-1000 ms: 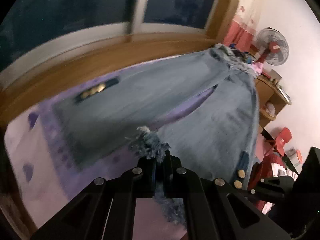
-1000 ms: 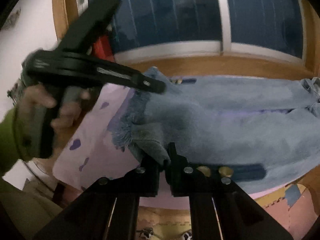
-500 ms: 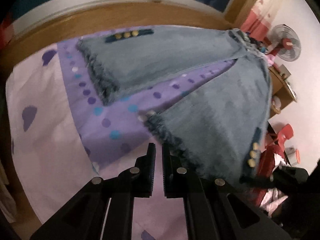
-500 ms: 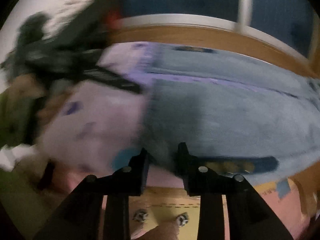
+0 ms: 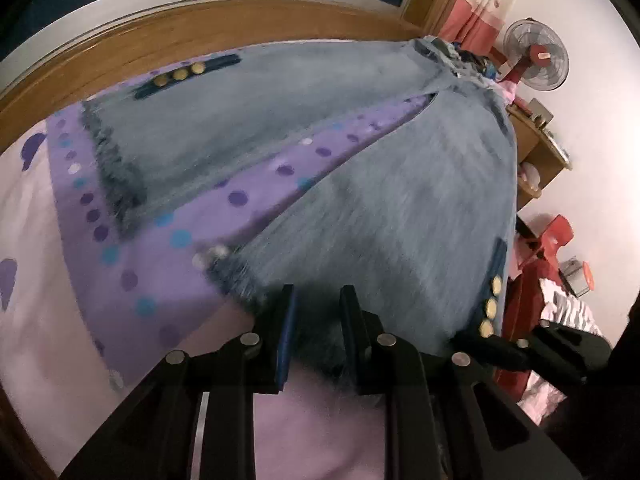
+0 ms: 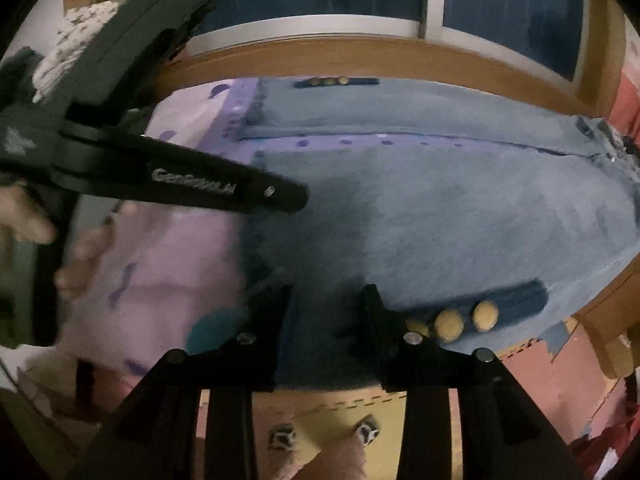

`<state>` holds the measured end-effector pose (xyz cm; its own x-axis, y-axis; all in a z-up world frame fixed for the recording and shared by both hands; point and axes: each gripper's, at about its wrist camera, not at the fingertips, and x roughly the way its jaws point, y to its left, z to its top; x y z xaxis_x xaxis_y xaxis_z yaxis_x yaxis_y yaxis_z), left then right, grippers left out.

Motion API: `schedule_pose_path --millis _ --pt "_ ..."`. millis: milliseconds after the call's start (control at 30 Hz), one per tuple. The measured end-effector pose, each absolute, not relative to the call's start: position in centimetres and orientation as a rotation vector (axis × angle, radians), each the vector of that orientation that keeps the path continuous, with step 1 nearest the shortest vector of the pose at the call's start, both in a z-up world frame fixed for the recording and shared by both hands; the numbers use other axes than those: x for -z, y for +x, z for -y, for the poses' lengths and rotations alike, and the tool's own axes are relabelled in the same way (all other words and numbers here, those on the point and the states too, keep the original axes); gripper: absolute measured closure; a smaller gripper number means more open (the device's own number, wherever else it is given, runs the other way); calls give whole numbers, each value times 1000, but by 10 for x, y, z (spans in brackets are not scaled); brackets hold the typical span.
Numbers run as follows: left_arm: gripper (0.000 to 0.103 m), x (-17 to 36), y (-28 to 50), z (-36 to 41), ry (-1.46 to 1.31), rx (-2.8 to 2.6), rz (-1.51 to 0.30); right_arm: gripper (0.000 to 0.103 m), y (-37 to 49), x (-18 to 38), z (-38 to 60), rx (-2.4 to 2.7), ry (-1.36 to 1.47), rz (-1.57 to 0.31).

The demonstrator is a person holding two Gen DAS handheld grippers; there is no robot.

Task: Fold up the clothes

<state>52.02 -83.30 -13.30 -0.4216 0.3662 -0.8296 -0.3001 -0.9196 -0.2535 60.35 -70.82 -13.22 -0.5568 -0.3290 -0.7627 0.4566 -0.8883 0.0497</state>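
Light blue jeans [image 5: 360, 200] [image 6: 440, 208] lie spread flat on a purple dotted sheet [image 5: 168, 272], legs apart. The near leg has a frayed hem [image 5: 236, 276] and gold buttons [image 6: 452, 320]. My left gripper [image 5: 318, 296] hovers low over that hem, its jaws opening, with the fringe lying loose between them. At the same leg's button side, my right gripper [image 6: 328, 292] is also opening, with denim under the gap and no pad pressing on it. The left gripper [image 6: 296, 200] shows in the right wrist view, held by a hand [image 6: 80, 248].
A wooden window ledge [image 5: 200, 32] runs behind the bed. A fan [image 5: 536, 56], a wooden shelf [image 5: 532, 152] and a red chair [image 5: 556, 236] stand to the right. Foam floor mats [image 6: 560, 380] lie below the bed's near edge.
Both grippers were shut on the near leg's hem and holding it up. They have come down toward the bed, the jaws have parted, and the leg now lies flat on the sheet.
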Motion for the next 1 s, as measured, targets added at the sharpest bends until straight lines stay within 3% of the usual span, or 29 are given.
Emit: schedule_pose_path --millis 400,1000 --pt "73 109 528 800 -1435 -2371 31 68 587 112 626 2527 1144 6" --pt "72 81 471 564 -1362 -2374 112 68 533 82 403 2599 1056 7"
